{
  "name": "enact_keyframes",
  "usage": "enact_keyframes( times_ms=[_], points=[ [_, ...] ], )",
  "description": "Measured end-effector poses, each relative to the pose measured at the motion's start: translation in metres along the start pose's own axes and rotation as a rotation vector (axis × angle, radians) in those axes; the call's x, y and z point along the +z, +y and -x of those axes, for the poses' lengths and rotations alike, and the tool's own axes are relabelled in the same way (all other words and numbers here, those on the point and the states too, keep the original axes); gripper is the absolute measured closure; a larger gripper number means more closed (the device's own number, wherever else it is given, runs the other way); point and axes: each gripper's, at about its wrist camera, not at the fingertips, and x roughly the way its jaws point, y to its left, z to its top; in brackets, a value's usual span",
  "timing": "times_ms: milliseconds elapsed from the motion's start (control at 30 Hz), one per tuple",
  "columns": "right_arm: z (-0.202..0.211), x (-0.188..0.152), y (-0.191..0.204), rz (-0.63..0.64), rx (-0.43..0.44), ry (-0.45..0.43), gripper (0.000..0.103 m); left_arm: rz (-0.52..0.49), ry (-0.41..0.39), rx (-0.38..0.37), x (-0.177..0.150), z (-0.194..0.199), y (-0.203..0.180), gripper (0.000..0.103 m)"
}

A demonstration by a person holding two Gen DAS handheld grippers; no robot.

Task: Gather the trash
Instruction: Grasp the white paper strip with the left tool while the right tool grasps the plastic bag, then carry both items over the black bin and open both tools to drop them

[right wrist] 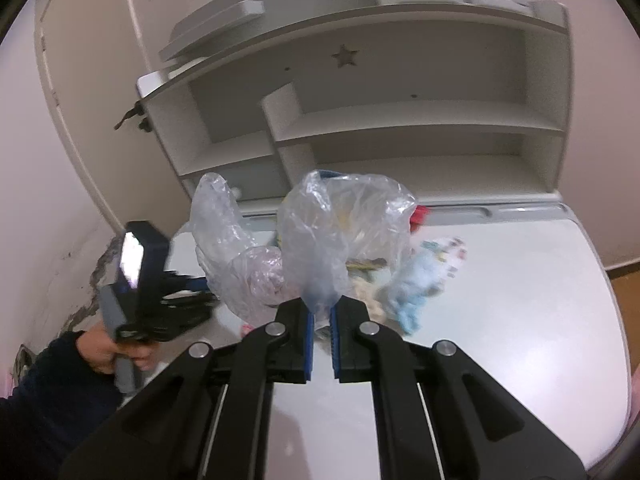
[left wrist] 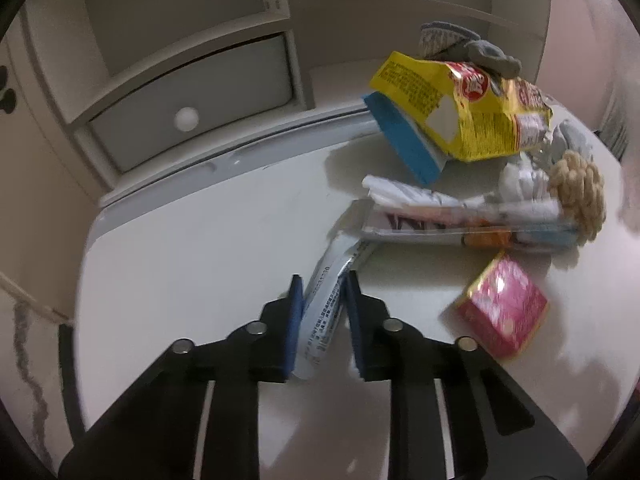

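In the left wrist view my left gripper (left wrist: 322, 280) is shut on a silver-white wrapper (left wrist: 325, 312) that lies on the white desk (left wrist: 192, 264). The wrapper's far end runs under a flat clear package (left wrist: 460, 226). To the right sit a pink box (left wrist: 505, 307) and, farther back, a yellow snack bag (left wrist: 460, 108) leaning on a blue sponge (left wrist: 404, 138). In the right wrist view my right gripper (right wrist: 322, 305) is shut on a crumpled clear plastic bag (right wrist: 348, 224), held up above the desk. The left gripper (right wrist: 138, 280) shows at the left there, in a person's hand.
A white shelf unit (right wrist: 400, 120) with a drawer (left wrist: 192, 108) stands along the desk's back edge. A grey glove (left wrist: 460, 46) and a beige knobbly item (left wrist: 576, 188) lie at the back right. A pale blue crumpled piece (right wrist: 416, 284) lies behind the bag.
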Motion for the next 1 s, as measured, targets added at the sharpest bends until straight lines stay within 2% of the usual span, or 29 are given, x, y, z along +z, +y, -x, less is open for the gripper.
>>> enact_keyframes(
  times_ms=[100, 267, 400, 533, 633, 733, 833, 1000],
  points=[
    [0.013, -0.007, -0.021, -0.032, -0.028, -0.012, 0.096, 0.042, -0.010, 0.055, -0.011, 0.021, 0.008, 0.087],
    [0.052, -0.024, -0.076, -0.116, -0.120, -0.054, 0.096, 0.102, -0.069, 0.132, -0.022, 0.062, 0.024, 0.088],
    [0.101, -0.052, -0.128, -0.196, -0.239, -0.102, 0.096, 0.086, -0.129, 0.110, -0.008, 0.092, -0.009, 0.088],
    [0.156, -0.098, -0.186, -0.297, -0.431, -0.137, 0.096, -0.015, -0.200, -0.021, 0.016, 0.113, -0.099, 0.088],
    [0.198, -0.145, -0.231, -0.395, -0.581, -0.142, 0.096, -0.142, -0.237, -0.177, 0.026, 0.124, -0.203, 0.088],
    [0.229, -0.184, -0.267, -0.482, -0.691, -0.138, 0.096, -0.247, -0.247, -0.315, 0.028, 0.129, -0.289, 0.088],
    [0.250, -0.223, -0.301, -0.553, -0.805, -0.101, 0.096, -0.358, -0.229, -0.480, 0.017, 0.133, -0.388, 0.088],
    [0.251, -0.283, -0.351, -0.656, -0.915, 0.019, 0.096, -0.475, -0.171, -0.625, -0.016, 0.124, -0.502, 0.088]
  ],
)
